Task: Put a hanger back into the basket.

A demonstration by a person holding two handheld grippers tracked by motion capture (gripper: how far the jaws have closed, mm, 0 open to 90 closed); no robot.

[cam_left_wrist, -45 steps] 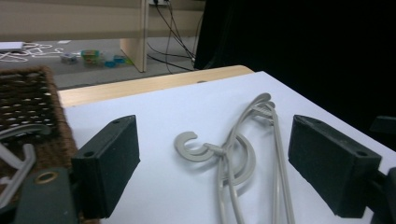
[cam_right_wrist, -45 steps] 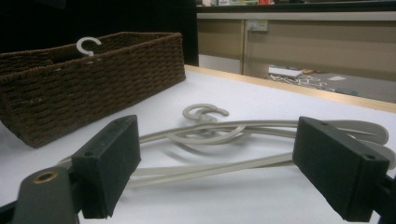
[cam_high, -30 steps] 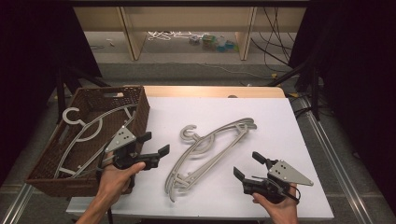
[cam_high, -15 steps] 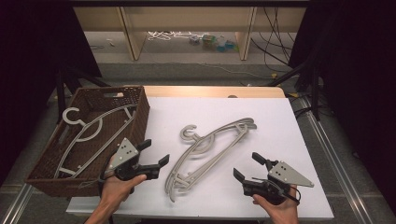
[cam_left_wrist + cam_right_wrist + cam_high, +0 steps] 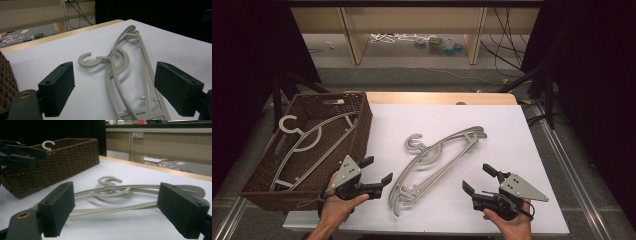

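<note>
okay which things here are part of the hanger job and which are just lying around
Part of the job:
grey hangers on the table
hanger in the basket
wicker basket
left gripper
right gripper

Just lying about:
white hangers on the floor
small clutter by the shelf leg
cables

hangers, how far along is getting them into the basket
One grey hanger already lies in the wicker basket. A small pile of hangers lies on the white table, so that part is left. Nothing is in hand: the left tongs and the right tongs are both open and empty, apart from the pile, on either side of its near end.
</note>
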